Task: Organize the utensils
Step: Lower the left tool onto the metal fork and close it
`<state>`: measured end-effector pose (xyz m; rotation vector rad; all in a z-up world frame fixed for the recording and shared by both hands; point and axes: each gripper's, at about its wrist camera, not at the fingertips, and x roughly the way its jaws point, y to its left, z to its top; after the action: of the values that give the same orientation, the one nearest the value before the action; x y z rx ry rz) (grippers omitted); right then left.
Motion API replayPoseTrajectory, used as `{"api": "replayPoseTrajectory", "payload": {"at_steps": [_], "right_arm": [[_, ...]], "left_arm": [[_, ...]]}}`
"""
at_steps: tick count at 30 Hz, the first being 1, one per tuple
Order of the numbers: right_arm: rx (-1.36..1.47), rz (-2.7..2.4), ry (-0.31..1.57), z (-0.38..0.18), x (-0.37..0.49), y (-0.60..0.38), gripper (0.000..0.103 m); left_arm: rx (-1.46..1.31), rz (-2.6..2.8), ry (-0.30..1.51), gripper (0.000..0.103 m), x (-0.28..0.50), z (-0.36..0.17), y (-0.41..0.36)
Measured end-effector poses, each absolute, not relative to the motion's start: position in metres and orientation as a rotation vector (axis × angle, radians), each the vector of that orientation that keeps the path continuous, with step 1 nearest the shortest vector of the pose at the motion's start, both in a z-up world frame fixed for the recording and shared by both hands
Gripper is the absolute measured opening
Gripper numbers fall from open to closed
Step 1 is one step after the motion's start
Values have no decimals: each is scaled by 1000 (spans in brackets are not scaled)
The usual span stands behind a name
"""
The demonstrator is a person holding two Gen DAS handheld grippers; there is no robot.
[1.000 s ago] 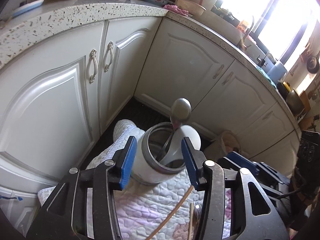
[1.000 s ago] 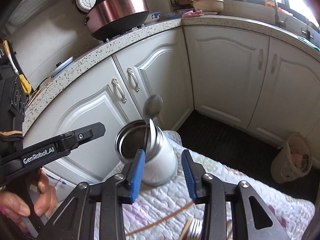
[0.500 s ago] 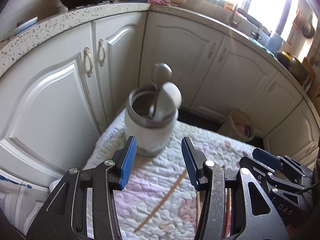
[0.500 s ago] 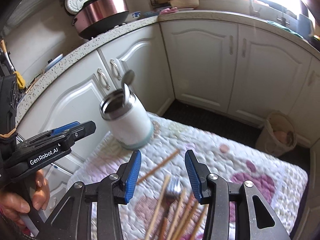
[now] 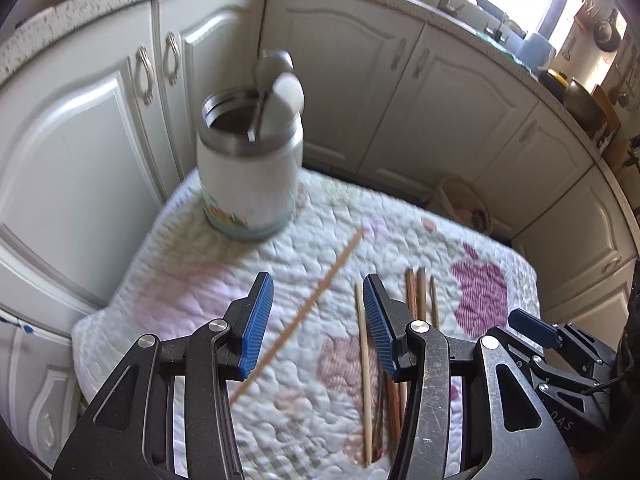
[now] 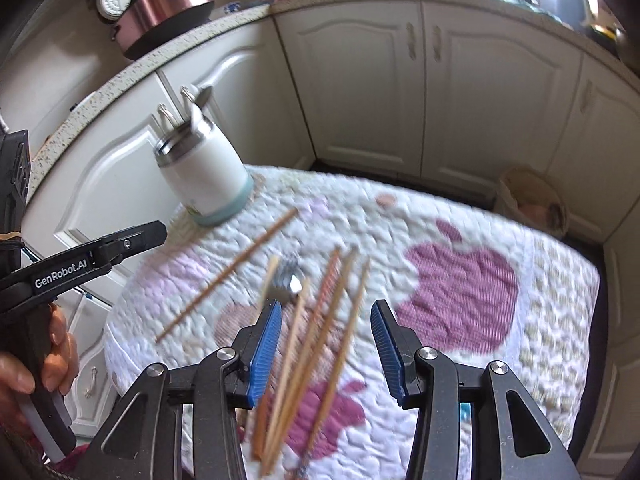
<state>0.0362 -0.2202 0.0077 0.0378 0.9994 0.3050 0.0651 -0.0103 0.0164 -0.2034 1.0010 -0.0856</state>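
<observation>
A white cup with a steel rim [image 5: 250, 176] stands on the far left corner of a quilted cloth [image 5: 200, 276] and holds two spoons [image 5: 276, 80]. The cup also shows in the right wrist view [image 6: 206, 178]. One chopstick [image 5: 304, 312] lies alone on the cloth, also seen from the right wrist [image 6: 228, 274]. Several more chopsticks [image 6: 320, 340] and a metal fork [image 6: 289, 278] lie in a loose bunch. My left gripper [image 5: 316, 320] is open and empty over the lone chopstick. My right gripper [image 6: 324, 350] is open and empty over the bunch.
White kitchen cabinets [image 5: 348, 92] wrap around behind the cloth-covered surface. A rice cooker [image 6: 160, 4] sits on the speckled counter. A basket [image 6: 532, 200] stands on the dark floor beyond the cloth's far edge. The cloth's edges drop off left and far.
Both grippers have pulled back and up from the cup, which is further away now. The chopsticks and fork have come into view under them. Both stay open.
</observation>
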Motion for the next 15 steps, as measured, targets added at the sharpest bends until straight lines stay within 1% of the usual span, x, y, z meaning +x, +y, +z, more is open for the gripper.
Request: {"api": "replayPoseTrajectory", "payload": {"at_steps": [8,15], "right_arm": [[67,292,1087,-36,30,-229,44],[99,289,1096,-46,35,-234,44]], "left_arm": [[-241,-132,1111,46,59,-21,-26],[-279,-171,1176,46,70,-40,-48]]}}
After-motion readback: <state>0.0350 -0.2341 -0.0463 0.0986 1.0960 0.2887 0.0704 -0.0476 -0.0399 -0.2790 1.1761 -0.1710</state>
